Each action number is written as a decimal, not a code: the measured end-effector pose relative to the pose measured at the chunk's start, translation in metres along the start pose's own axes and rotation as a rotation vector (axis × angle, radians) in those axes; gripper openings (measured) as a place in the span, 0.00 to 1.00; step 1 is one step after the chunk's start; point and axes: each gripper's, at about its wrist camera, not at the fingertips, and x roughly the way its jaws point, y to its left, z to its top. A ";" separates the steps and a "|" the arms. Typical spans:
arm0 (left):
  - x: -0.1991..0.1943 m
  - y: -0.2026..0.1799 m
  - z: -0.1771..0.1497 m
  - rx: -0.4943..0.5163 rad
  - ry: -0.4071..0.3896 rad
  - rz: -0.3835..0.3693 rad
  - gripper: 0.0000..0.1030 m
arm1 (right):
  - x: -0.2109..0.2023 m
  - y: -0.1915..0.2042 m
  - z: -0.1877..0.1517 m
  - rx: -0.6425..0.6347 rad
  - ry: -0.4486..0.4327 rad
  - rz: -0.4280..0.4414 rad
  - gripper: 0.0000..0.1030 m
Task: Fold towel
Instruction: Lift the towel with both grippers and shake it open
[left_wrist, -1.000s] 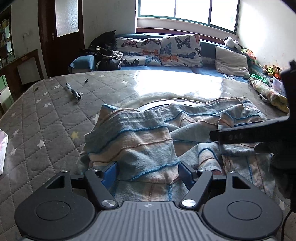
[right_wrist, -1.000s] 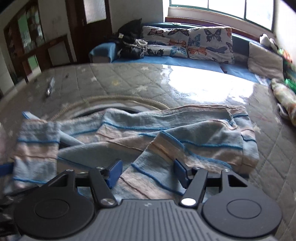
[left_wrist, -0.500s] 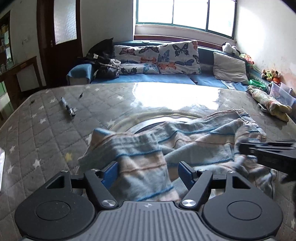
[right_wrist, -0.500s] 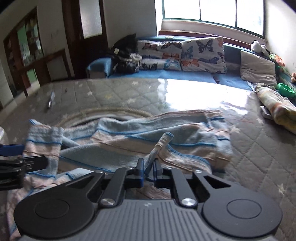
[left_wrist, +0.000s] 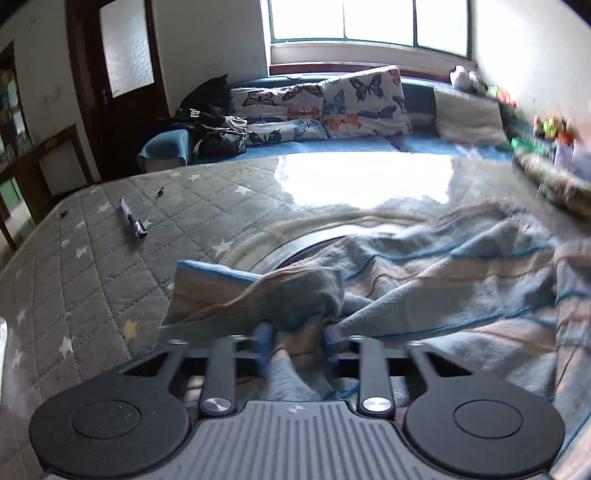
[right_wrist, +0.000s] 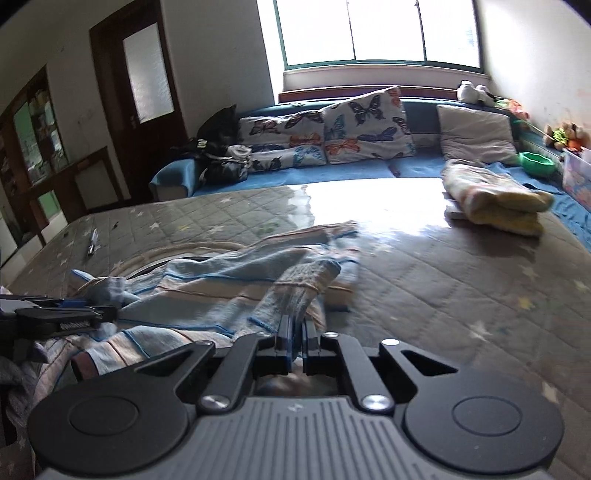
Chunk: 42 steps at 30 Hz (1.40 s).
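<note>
A light blue towel (left_wrist: 424, 280) with peach stripes lies crumpled on the grey star-quilted mattress (left_wrist: 92, 266). In the left wrist view my left gripper (left_wrist: 296, 339) is shut on a raised bunch of the towel near its left edge; cloth fills the gap between the blue fingers. In the right wrist view my right gripper (right_wrist: 296, 336) is shut on a narrow fold of the towel (right_wrist: 221, 280), which rises from the pinch toward the far right corner. The left gripper (right_wrist: 107, 314) also shows at the left of that view, level with the towel, cloth bunched at its tip.
A pen-like object (left_wrist: 133, 221) lies on the mattress at far left. A folded yellow blanket (right_wrist: 495, 199) sits at the far right. Beyond the mattress is a blue sofa with butterfly pillows (right_wrist: 362, 125), a green bowl (right_wrist: 537, 162) and toys. A dark door (right_wrist: 144, 92) stands at back left.
My left gripper has closed on a bunch of towel, from wide open. My right gripper, which closed half a second ago, stays shut and has drawn its fold up and to the right.
</note>
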 end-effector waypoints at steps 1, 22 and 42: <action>-0.007 0.004 0.000 -0.018 -0.012 -0.008 0.14 | -0.005 -0.005 -0.002 0.009 -0.005 -0.005 0.04; -0.155 0.132 -0.069 -0.363 -0.102 0.027 0.10 | -0.065 -0.061 -0.050 0.184 -0.025 -0.075 0.07; -0.146 0.150 -0.103 -0.419 -0.005 0.041 0.10 | -0.011 -0.059 -0.055 0.189 0.010 -0.131 0.03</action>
